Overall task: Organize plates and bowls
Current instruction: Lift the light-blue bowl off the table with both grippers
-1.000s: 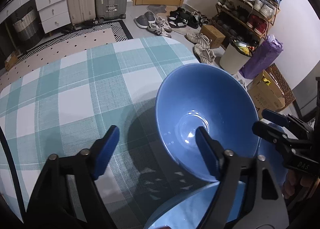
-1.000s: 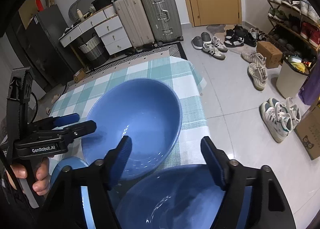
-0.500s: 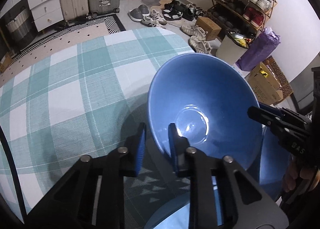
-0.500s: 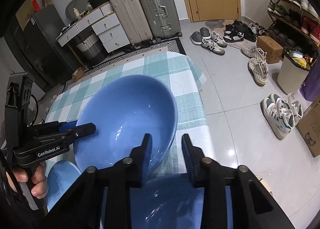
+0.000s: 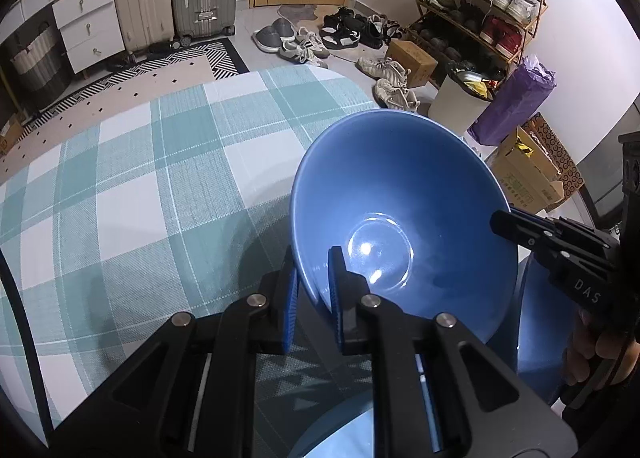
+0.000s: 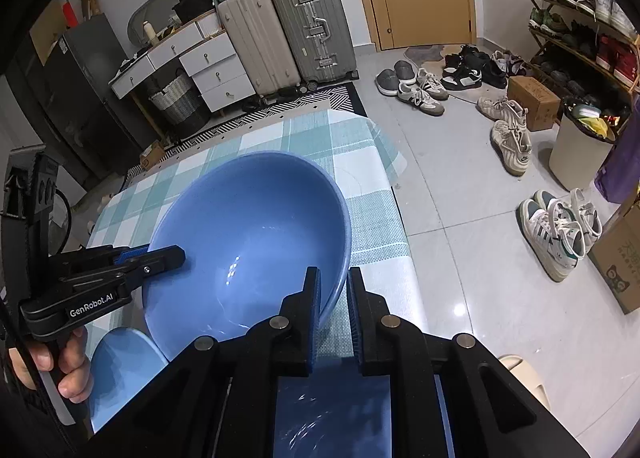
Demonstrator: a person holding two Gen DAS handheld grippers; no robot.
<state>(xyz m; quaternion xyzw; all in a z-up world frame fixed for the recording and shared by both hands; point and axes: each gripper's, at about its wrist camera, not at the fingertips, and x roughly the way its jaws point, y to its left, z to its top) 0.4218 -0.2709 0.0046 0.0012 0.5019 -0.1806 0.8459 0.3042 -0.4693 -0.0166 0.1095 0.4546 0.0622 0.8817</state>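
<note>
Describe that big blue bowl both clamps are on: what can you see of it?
The big blue bowl is deep, round, glossy like glazed ceramic, and empty. It stands over the checked tablecloth, tilted. The left gripper pinches its rim on one side, the right gripper on the opposite side. More blue dishes lie beneath and beside it.

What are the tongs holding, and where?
Both tongs, left and right, clamp the big blue bowl by its rim, on opposite sides.

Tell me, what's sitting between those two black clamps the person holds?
The big blue bowl: left gripper pinches one rim, right gripper the opposite rim, clearest in the right wrist view.
</note>
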